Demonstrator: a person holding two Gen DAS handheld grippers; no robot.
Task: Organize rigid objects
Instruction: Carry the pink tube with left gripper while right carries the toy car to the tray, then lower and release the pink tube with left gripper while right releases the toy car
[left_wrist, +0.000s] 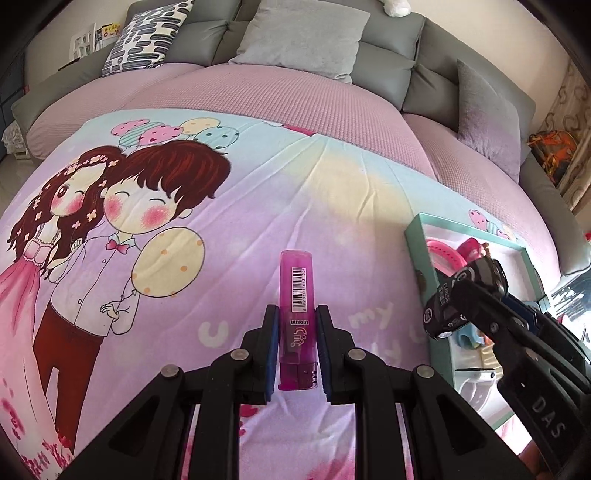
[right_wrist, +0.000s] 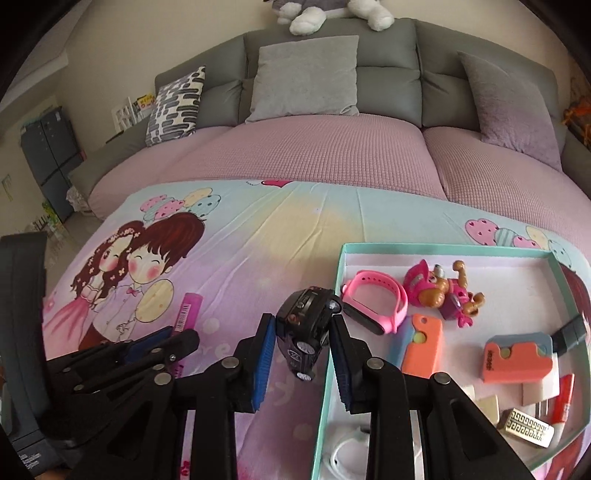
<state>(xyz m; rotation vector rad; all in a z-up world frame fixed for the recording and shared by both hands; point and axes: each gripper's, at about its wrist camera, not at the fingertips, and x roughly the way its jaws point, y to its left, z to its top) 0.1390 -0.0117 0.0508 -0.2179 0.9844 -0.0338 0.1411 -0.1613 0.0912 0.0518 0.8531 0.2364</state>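
A grey sofa (right_wrist: 332, 74) stands behind a cartoon bedsheet (left_wrist: 258, 206) showing the words "u" and "my". The left gripper (left_wrist: 296, 314) is clamped on a pink lighter (left_wrist: 297, 317) printed "Luoxin" with a barcode; its long axis runs forward along the fingers, cap end nearest the camera. The right gripper (right_wrist: 303, 321) is closed around a black toy car (right_wrist: 308, 325) at the box's left rim. The teal box (right_wrist: 443, 249) to its right holds a pink watch (right_wrist: 376, 299), a dog figure (right_wrist: 439, 291) and orange cases (right_wrist: 517, 356).

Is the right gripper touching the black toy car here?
Touching. The right wrist view shows the right gripper with both blue pads pressed against the sides of the black toy car, holding it off the bedsheet.
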